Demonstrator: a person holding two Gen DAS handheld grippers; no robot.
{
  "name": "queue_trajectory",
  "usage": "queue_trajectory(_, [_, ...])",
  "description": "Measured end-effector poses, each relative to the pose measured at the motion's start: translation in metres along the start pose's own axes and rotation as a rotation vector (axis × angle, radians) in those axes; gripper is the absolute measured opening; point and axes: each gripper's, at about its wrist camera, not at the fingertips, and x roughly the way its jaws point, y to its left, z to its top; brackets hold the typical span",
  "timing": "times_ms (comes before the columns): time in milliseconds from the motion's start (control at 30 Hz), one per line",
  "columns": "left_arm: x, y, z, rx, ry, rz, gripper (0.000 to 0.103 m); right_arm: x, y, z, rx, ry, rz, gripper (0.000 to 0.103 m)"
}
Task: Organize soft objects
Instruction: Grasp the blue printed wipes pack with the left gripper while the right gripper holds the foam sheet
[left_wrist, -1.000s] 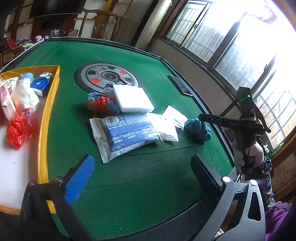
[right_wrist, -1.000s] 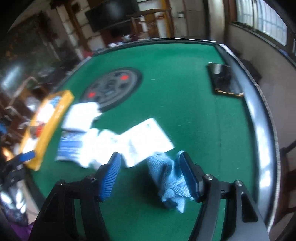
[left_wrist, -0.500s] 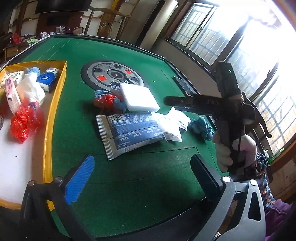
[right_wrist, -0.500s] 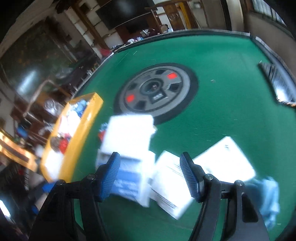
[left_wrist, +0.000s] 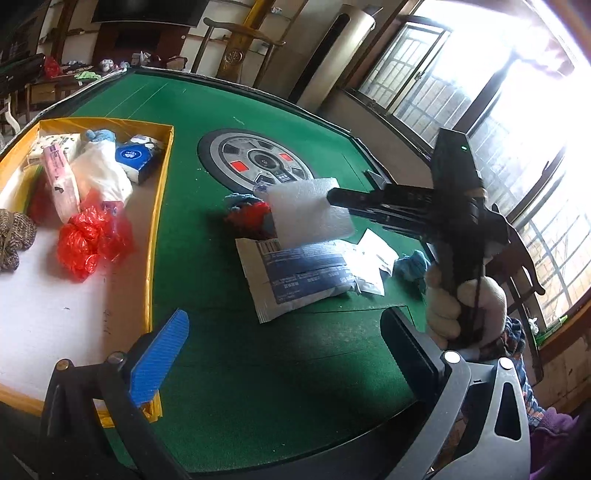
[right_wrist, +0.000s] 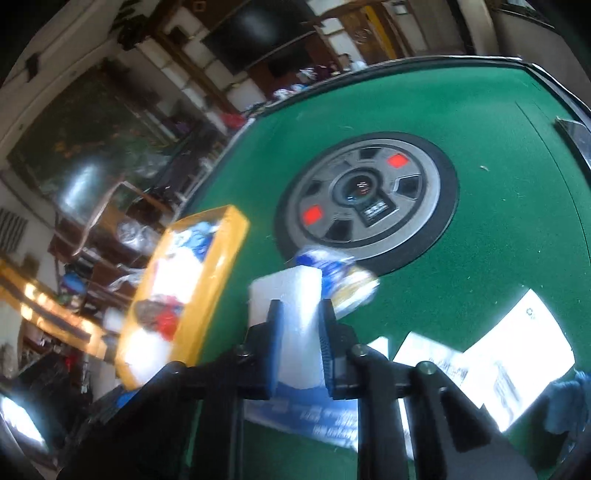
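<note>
Pinching the white foam block near its end, our right tongs have clamped tight on it above the tabletop; light and squashy, it dents easily. Our left tongs hang wide open, empty, beside the yellow tray.

The tray sits on the left of the tabletop, with bags and packs inside it. The round disc is in the middle. The foam block is just in front of the disc, between the right gripper's fingers. A big packet lies in front of the block, and a cloth lies to its right.
</note>
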Motion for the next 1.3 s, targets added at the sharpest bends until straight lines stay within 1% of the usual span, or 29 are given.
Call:
queue_trajectory(67, [0.006,0.001,0.002,-0.012,0.011,-0.009,0.103,-0.006,0.004,-0.01,-0.029,0.008,0.011,0.016])
queue_trajectory(133, [0.01,-0.002,0.002,-0.009,0.019,-0.008,0.103,-0.013,0.008,-0.019,-0.047,-0.003,0.018,0.016])
queue_trajectory(267, [0.017,-0.008,0.003,0.011,0.036,0.002,0.103,-0.055,-0.005,-0.037,-0.024,-0.096,0.028,0.015])
queue_trajectory(333, [0.023,-0.013,0.006,0.042,0.049,0.017,0.103,-0.071,-0.013,-0.044,-0.013,-0.133,-0.007,0.015])
queue_trajectory(400, [0.036,-0.019,0.012,0.099,0.073,0.044,0.103,-0.083,-0.025,-0.052,0.007,-0.158,-0.051,0.015])
queue_trajectory(467, [0.053,-0.024,0.02,0.154,0.092,0.052,0.103,-0.093,-0.04,-0.059,0.045,-0.165,-0.059,0.015])
queue_trajectory(500, [0.063,-0.025,0.024,0.176,0.114,0.051,0.103,-0.097,-0.045,-0.062,0.06,-0.169,-0.062,0.015])
queue_trajectory(600, [0.088,-0.033,0.039,0.233,0.158,0.0,0.103,-0.105,-0.062,-0.07,0.098,-0.175,-0.061,0.016])
queue_trajectory(700, [0.108,-0.037,0.053,0.265,0.159,0.005,0.103,-0.107,-0.071,-0.074,0.125,-0.184,-0.036,0.016])
queue_trajectory(767, [0.121,-0.039,0.057,0.266,0.175,0.009,0.103,-0.11,-0.077,-0.078,0.135,-0.191,-0.02,0.016])
queue_trajectory(800, [0.126,-0.041,0.058,0.265,0.195,-0.008,0.103,-0.111,-0.078,-0.078,0.14,-0.193,-0.011,0.016])
queue_trajectory(833, [0.132,-0.044,0.056,0.266,0.225,-0.032,0.103,-0.11,-0.08,-0.08,0.144,-0.194,-0.004,0.016])
queue_trajectory(900, [0.134,-0.058,0.046,0.312,0.264,-0.047,0.103,-0.111,-0.083,-0.082,0.145,-0.194,0.005,0.016])
queue_trajectory(967, [0.129,-0.074,0.033,0.369,0.324,-0.129,0.103,-0.111,-0.086,-0.083,0.144,-0.193,0.007,0.016])
queue_trajectory(1000, [0.126,-0.082,0.026,0.398,0.344,-0.146,0.103,-0.111,-0.087,-0.085,0.147,-0.193,0.009,0.016])
queue_trajectory(1067, [0.119,-0.098,0.013,0.465,0.346,-0.107,0.103,-0.112,-0.093,-0.084,0.156,-0.198,0.009,0.016])
queue_trajectory(1133, [0.114,-0.109,0.008,0.496,0.314,-0.053,0.103,-0.115,-0.097,-0.086,0.17,-0.212,0.013,0.016])
queue_trajectory(1200, [0.113,-0.122,0.005,0.533,0.265,-0.014,0.103,-0.12,-0.101,-0.088,0.185,-0.228,0.016,0.016])
queue_trajectory(1300, [0.126,-0.137,-0.004,0.626,0.245,0.078,0.103,-0.125,-0.105,-0.091,0.199,-0.235,0.014,0.016])
